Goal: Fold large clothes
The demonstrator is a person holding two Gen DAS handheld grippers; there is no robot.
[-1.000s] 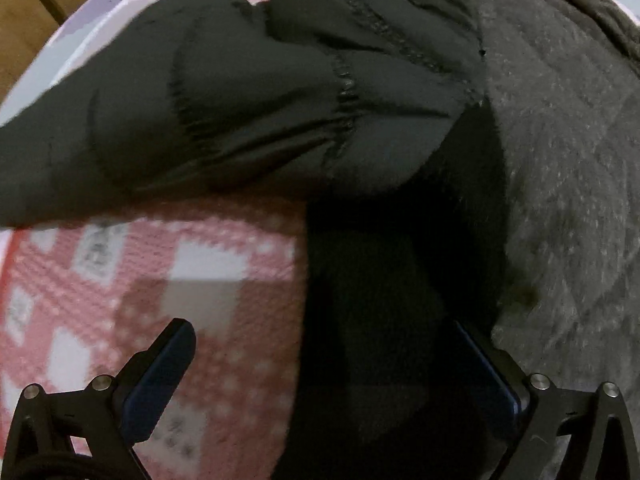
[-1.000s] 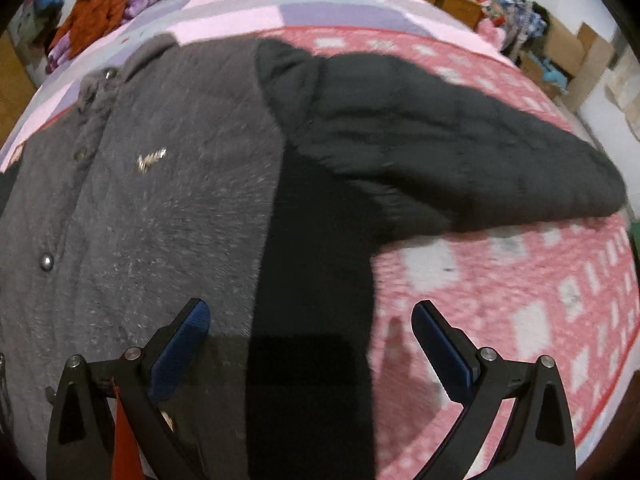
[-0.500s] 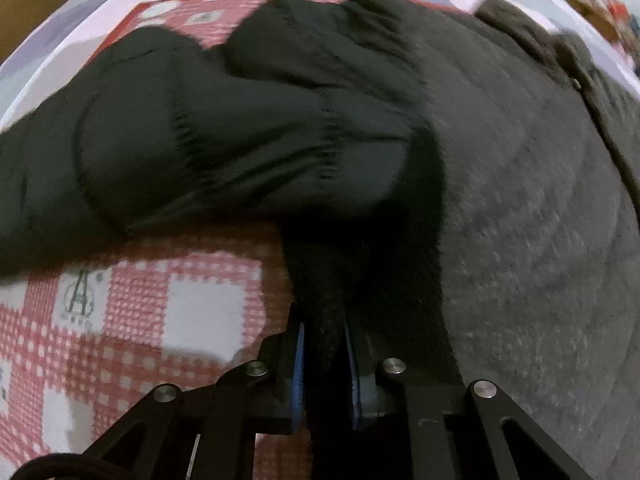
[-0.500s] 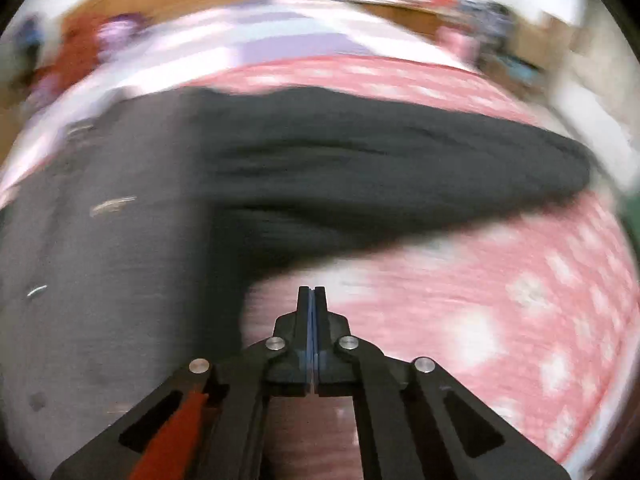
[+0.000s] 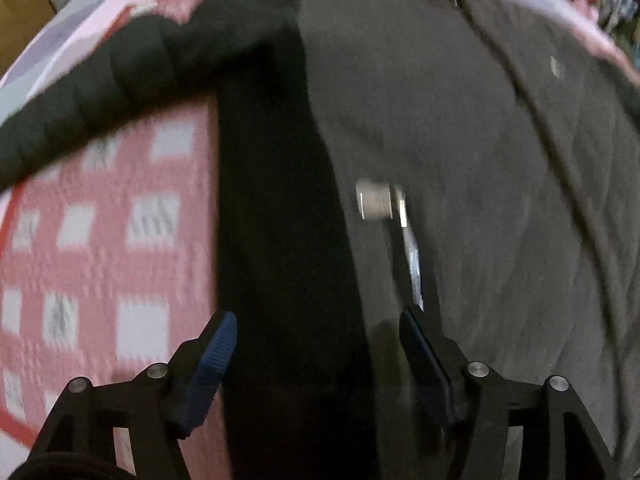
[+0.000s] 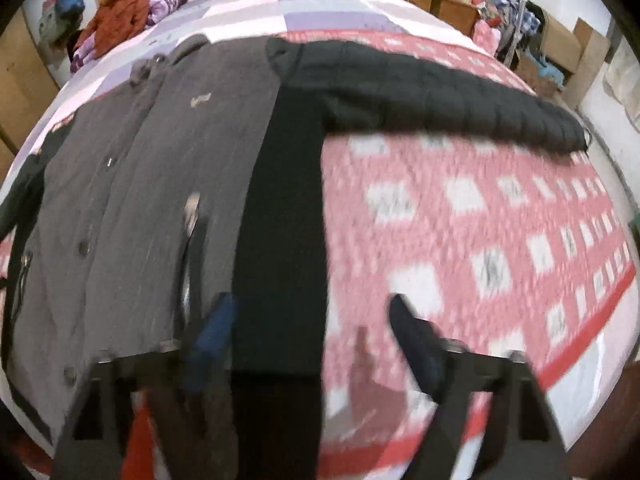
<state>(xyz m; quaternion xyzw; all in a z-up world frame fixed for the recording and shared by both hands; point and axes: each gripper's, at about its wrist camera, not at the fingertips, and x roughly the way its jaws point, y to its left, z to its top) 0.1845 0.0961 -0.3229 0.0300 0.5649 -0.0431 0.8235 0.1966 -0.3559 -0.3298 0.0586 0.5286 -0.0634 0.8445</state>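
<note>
The coat point(image 6: 168, 184) lies spread flat on the bed point(image 6: 480, 240), front up, sleeves point(image 6: 440, 92) stretched out sideways. It looks bulky, soft and floppy, best pinched at the black side edge or a cuff. The left hand-held gripper point(image 5: 316, 344) and right hand-held gripper point(image 6: 308, 332) are both opening above the coat's black edge, gripping nothing.

left gripper point(image 5: 316, 330): my black open-frame linkage, round silver screw heads on each arm
left fingers point(image 5: 214, 364): blue ribbed pads on black, the blue brightest on the one farthest from the gripper's right arm
right gripper point(image 6: 310, 322): my same black frame, blurred, silver screws
right fingers point(image 6: 212, 332): blue pad
orange-red piece point(image 6: 138, 444): beneath the right gripper's left arm
</note>
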